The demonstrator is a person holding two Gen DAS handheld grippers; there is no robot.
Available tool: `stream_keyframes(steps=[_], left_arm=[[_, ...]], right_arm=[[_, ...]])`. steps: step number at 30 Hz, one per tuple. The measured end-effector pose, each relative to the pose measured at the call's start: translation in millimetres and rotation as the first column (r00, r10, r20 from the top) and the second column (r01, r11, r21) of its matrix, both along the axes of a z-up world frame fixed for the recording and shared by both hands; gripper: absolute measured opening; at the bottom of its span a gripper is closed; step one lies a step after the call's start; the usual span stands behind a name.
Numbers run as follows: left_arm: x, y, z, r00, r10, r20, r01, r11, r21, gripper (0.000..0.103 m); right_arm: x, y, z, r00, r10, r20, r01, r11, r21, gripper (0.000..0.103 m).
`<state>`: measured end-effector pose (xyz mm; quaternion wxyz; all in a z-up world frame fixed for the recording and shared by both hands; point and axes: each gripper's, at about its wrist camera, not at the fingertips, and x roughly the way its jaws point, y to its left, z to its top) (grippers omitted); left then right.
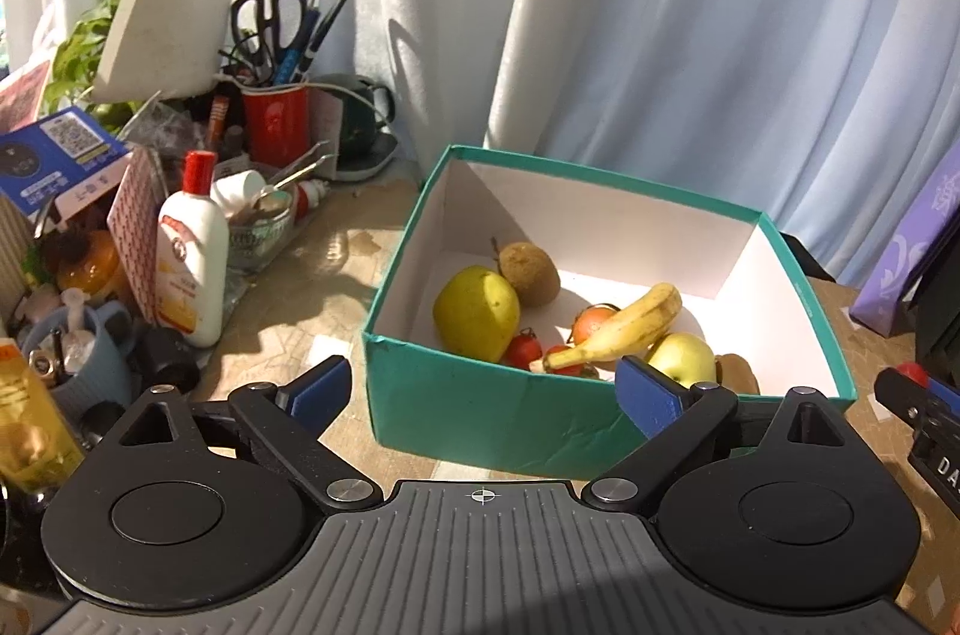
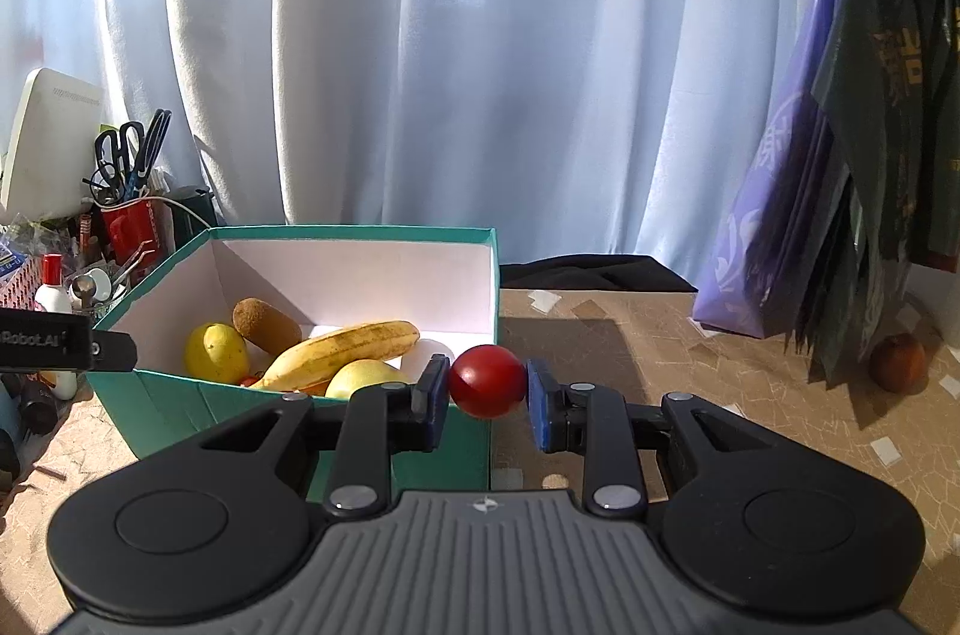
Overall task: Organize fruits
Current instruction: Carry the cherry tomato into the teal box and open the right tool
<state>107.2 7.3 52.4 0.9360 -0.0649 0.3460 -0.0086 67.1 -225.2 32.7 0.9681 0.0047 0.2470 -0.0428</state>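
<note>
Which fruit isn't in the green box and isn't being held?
The brownish-red round fruit lying alone on the table under the hanging bags. The small red tomato is pinched in the right gripper; the banana and the others lie inside the box.

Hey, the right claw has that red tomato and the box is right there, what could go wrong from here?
1. The right claw grips the round, smooth red tomato only at its two sides, so it might slip out or get bruised.
2. It is level with the corner of the teal box; moving across too low could clip the rim.
3. The box already holds a banana and other fruit, so a dropped tomato may land on them.
</note>
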Motion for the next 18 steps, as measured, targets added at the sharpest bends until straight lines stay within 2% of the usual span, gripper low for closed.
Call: stream_keyframes(steps=[18], left_arm=[[-3.8, 12.8, -6.1, 0.997, 0.054, -0.061, -0.054, 0.999, 0.006, 0.098]], right_arm=[[78.0, 20.1, -37.9, 0.992, 0.084, -0.098, -0.088, 0.996, -0.032, 0.027]])
